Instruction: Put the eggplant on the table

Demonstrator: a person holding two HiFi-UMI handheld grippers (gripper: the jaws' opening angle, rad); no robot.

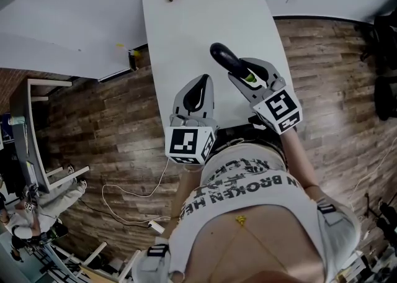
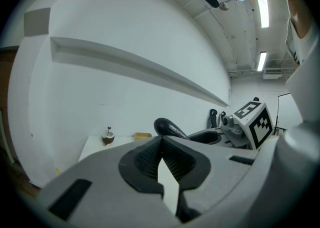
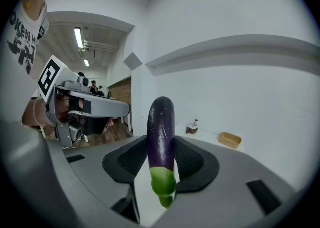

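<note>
Right tool in the head view holds the eggplant over the desk's near end, left tool over that end too; left gripper view: jaws together, empty; right gripper view: pads squeezing the eggplant's purple body.

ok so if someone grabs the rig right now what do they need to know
Right gripper: shut on the eggplant, green stem end toward the hand, dark end pointing away.
Left gripper: shut, empty, alongside the right one.
Both are over the near end of the white table.
Done: eggplant is gripped and over the table.
Left: set it on a bare part of the tabletop, open the jaws, pull back.
</note>
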